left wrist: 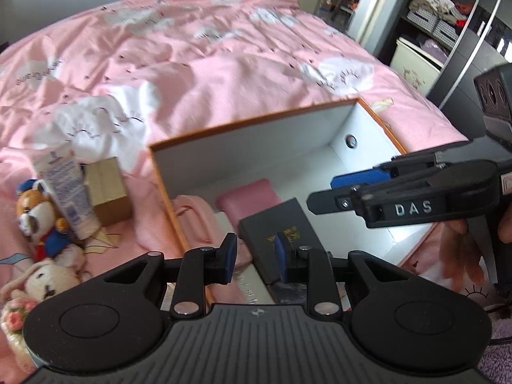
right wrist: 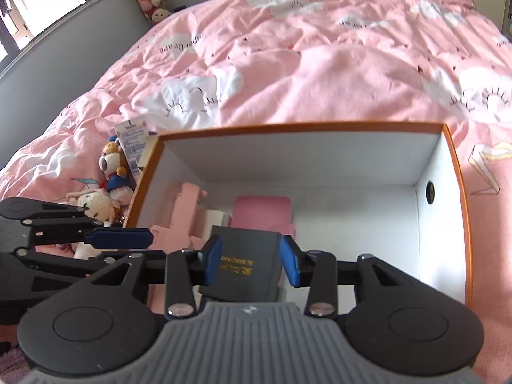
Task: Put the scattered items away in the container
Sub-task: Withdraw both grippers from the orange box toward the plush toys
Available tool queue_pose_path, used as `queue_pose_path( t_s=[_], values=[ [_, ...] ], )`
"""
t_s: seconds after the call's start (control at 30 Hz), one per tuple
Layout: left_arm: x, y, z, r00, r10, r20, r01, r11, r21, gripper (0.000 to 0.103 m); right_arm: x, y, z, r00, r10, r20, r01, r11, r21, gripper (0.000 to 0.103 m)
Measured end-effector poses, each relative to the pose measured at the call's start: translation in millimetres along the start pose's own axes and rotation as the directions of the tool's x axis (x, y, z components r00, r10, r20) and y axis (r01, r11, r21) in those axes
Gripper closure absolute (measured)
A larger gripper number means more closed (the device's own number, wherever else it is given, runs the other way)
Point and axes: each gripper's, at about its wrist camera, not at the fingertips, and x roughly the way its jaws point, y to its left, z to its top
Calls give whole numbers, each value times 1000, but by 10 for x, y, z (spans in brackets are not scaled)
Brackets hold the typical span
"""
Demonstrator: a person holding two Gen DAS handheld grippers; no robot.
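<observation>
Blue-padded fingers (right wrist: 213, 264) of the right gripper (right wrist: 252, 264) flank a dark box with gold lettering (right wrist: 246, 259) inside the orange-rimmed white container (right wrist: 460, 192) on the pink bed (right wrist: 320, 64), though whether they clamp it I cannot tell. Left gripper (left wrist: 254, 257) hovers at the container's near left wall, fingers parted and grasping nothing. Outside that wall lie a white tube (left wrist: 68, 192), small brown carton (left wrist: 107, 192) and two plush toys (left wrist: 38, 220); a pink case (right wrist: 260, 211) rests inside.

The box's (right wrist: 460, 224) right half lies open; the black case (right wrist: 246, 256) and pink pouch (right wrist: 260, 211) crowd its left.
</observation>
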Motion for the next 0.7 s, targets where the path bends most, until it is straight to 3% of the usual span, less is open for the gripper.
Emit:
queue_pose_path(
  t_s=[0.2, 0.33, 0.47, 0.53, 0.6, 0.7],
  values=[
    [-321, 363, -43, 992, 115, 60, -113, 993, -33, 73, -3, 330, 59, 999, 26, 27, -24, 997, -75, 59],
    [-452, 629, -31, 987, 154, 35, -153, 987, -39, 73, 58, 582, 159, 999, 35, 27, -29, 980, -198, 55],
    [-558, 849, 26, 985, 173, 2, -173, 985, 3, 73, 146, 813, 346, 999, 43, -4, -42, 949, -311, 44],
    [-585, 915, 78, 984, 180, -11, -179, 983, 45, 71, 187, 950, 459, 998, 57, -16, -59, 922, -382, 39],
    [-597, 973, 130, 984, 175, -30, -171, 981, 87, 66, 234, 1086, 569, 998, 62, -22, -65, 882, -467, 27],
    [-555, 1020, 178, 988, 142, -59, -129, 976, 177, 64, 313, 1262, 713, 996, 78, -41, -87, 801, -593, 23]
  ],
)
